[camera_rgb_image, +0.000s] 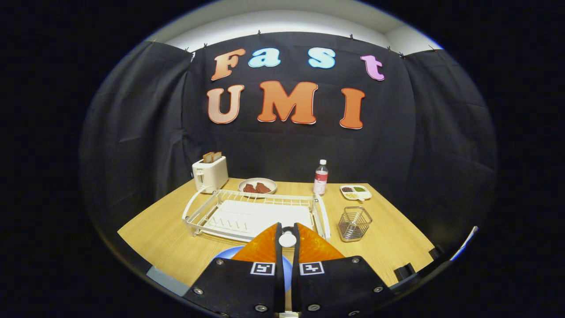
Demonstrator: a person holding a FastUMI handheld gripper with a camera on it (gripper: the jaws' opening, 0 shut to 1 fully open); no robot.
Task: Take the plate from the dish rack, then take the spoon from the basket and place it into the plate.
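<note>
Your gripper [287, 234] pinches the white spoon [287, 240] between nearly closed fingers, above the blue plate [229, 254]; the fingers hide most of both; the basket [354, 223] sits ahead, rightward.

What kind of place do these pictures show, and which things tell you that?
Probably a staged kitchen corner in a recording booth: a wooden table before black cloth carries a toaster, a white dish rack and a wire basket. The gripper is shut on a white spoon, above a blue plate.
</note>
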